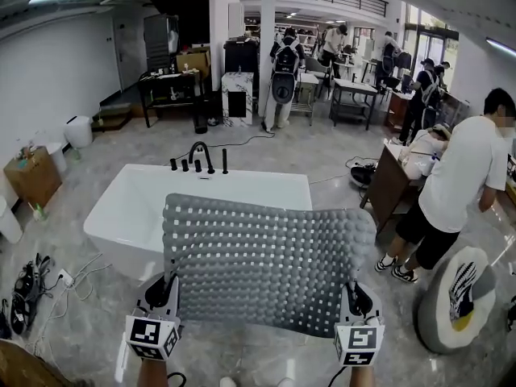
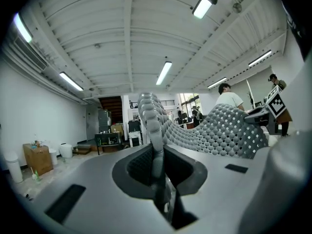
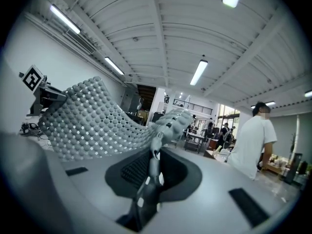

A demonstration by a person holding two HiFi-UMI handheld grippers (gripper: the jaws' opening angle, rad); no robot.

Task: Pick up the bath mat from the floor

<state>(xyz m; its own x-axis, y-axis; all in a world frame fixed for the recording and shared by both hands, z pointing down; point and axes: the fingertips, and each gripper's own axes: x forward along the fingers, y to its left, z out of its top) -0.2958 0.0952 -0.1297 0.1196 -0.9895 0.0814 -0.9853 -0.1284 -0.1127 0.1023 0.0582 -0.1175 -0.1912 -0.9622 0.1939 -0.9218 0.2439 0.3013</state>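
A grey bath mat [image 1: 266, 264] covered in round bumps and small holes hangs spread in the air in front of me, above the floor. My left gripper [image 1: 168, 293] is shut on its lower left corner, and my right gripper [image 1: 356, 301] is shut on its lower right corner. In the left gripper view the bath mat's edge [image 2: 152, 126] rises straight out from between the jaws of the left gripper [image 2: 157, 165]. The right gripper view shows the bath mat [image 3: 92, 118] curving away to the left from the right gripper [image 3: 153, 162].
A white bathtub [image 1: 137, 208] with black taps [image 1: 197, 161] stands right behind the mat. A person in a white shirt [image 1: 459, 188] stands at the right beside a round pouf [image 1: 459, 297]. Cables and a power strip [image 1: 36, 280] lie at the left. Tables and several people fill the back.
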